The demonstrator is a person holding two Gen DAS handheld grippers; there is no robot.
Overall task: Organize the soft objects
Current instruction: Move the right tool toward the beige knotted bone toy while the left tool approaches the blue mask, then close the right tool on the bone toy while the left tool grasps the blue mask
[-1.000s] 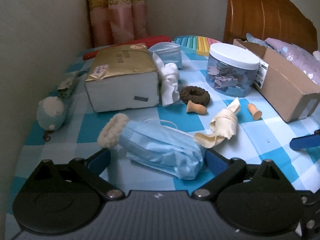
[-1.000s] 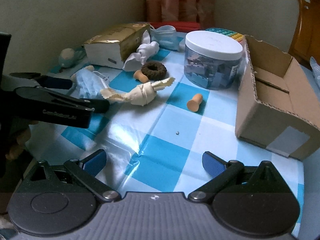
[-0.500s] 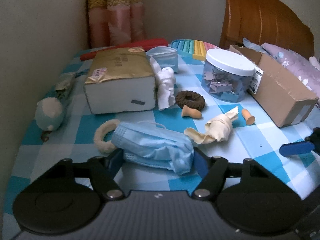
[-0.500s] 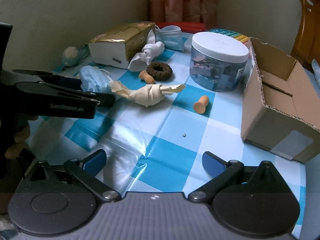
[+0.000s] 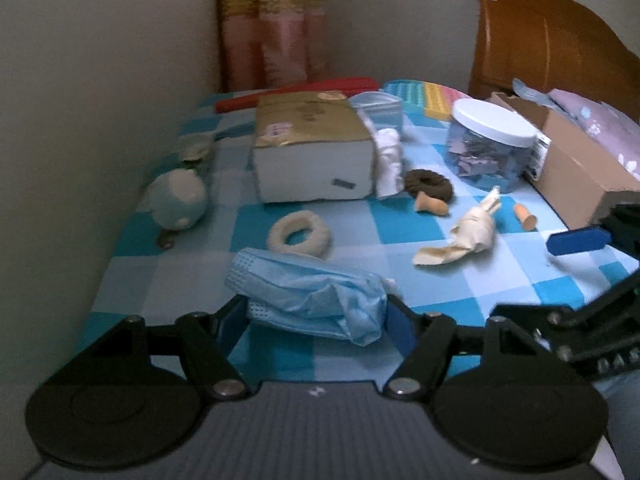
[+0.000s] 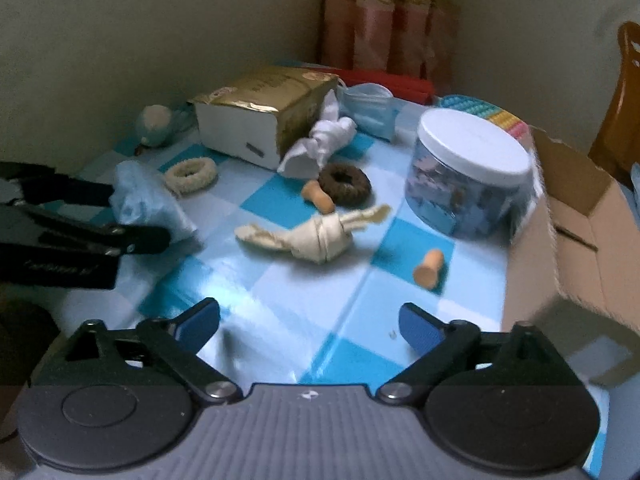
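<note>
Left gripper [image 5: 316, 316]: jaws clenched on crumpled blue face mask [image 5: 308, 298], held just above the checkered bench [image 5: 400, 224], near its front edge. Right gripper [image 6: 308, 324]: jaws wide but closing, nothing between them, only bare bench below. Cream scrunchie [image 5: 300, 234] just behind the mask; knotted cream cloth [image 6: 316, 236] mid-bench; brown scrunchie [image 6: 345, 184] beyond; cardboard box [image 6: 568, 240] at right.

Checked tablecloth [image 5: 400, 224] under scattered soft clutter
</note>
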